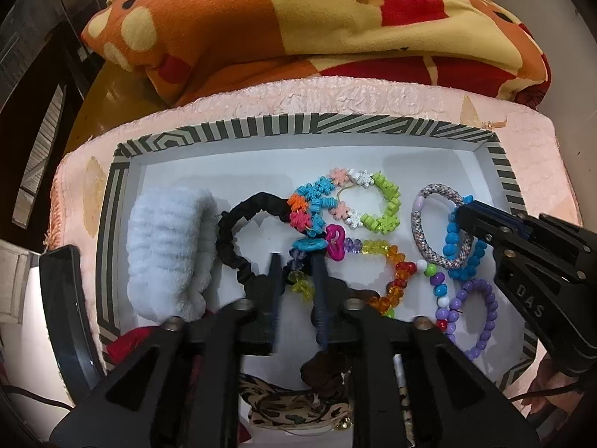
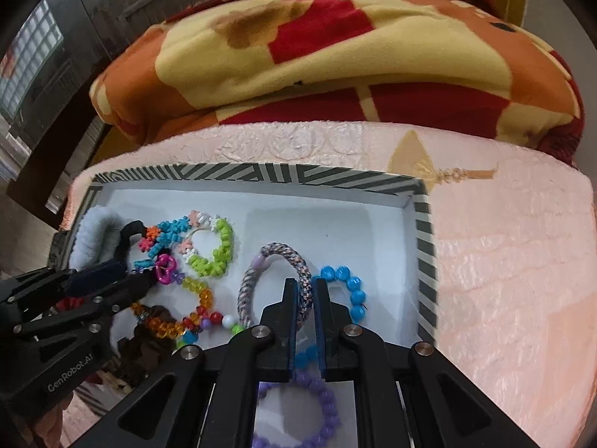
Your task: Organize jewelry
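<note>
From the left wrist view, a shallow white box with a black-and-white striped rim (image 1: 238,128) sits on a pale pink textured cloth (image 1: 335,95). Inside it, at the left, lies a fluffy white scrunchie (image 1: 164,246), and beside it a black fabric scrunchie (image 1: 233,233). The left gripper (image 1: 296,261) points down into the box with its jaws narrowly apart; a bracelet of clear multicoloured faceted beads (image 1: 391,257) passes between the tips, but the pads do not press on it. A bracelet of colourful flower-shaped plastic pieces (image 1: 373,201) lies just behind. At the right, the right gripper (image 1: 464,211) reaches over a braided grey-pink cord bracelet (image 1: 421,231), a blue round-bead bracelet (image 1: 453,246) and a purple bead bracelet (image 1: 485,321).

From the right wrist view, the right gripper (image 2: 306,291) is closed narrowly on the braided cord bracelet (image 2: 276,254), which stands between its two pads. The blue bead bracelet (image 2: 352,291) lies just to the right, the purple one (image 2: 321,403) below. Behind the box is an orange, yellow and red blanket (image 2: 335,56).
</note>
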### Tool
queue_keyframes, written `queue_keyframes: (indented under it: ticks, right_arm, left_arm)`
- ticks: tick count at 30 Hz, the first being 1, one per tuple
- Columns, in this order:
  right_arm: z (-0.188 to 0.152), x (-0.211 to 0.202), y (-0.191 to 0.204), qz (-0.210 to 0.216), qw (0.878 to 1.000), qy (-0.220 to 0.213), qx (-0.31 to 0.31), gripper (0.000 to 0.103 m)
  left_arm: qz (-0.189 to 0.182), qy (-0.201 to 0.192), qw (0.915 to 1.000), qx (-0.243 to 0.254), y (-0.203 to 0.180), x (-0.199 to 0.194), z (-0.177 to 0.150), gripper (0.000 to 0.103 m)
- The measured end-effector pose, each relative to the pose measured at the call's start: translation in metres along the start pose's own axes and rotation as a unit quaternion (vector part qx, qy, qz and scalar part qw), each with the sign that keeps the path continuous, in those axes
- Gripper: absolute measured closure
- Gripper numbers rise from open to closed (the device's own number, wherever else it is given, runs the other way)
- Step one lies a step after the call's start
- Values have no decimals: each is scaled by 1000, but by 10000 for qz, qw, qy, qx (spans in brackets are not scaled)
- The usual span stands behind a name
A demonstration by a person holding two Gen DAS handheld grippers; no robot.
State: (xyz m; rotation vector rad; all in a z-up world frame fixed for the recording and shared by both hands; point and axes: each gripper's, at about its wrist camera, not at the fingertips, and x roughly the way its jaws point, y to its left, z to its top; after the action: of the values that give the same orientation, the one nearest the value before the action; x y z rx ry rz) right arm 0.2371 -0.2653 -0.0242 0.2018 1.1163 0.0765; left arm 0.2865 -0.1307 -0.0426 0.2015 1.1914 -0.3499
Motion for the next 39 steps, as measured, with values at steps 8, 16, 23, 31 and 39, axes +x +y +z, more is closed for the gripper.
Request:
queue_keyframes:
  ticks: [8,16,23,31,39]
  right_arm:
    - [-32,-46,-6,180,9983,-405,366,68]
    - [-62,-77,16,101,9969,-699,340,61]
    - [-83,-91,29,83,9955,-868,367,42]
    - [-93,-105,35,16,9952,-925,316,41]
    - [-100,-111,42,-10,9956,-917,187,38]
  left_arm:
    - [-54,-354,9992,-170,5,-32,-14,49]
    - [161,-648,9973,-293,7,-68,-41,49]
    - [308,-890,9945,-461,13,-94,-64,49]
    - [405,-1013,9925,-557,16,-111,-84,49]
    - [511,-1096,9910,-575,15,-121,-99,49]
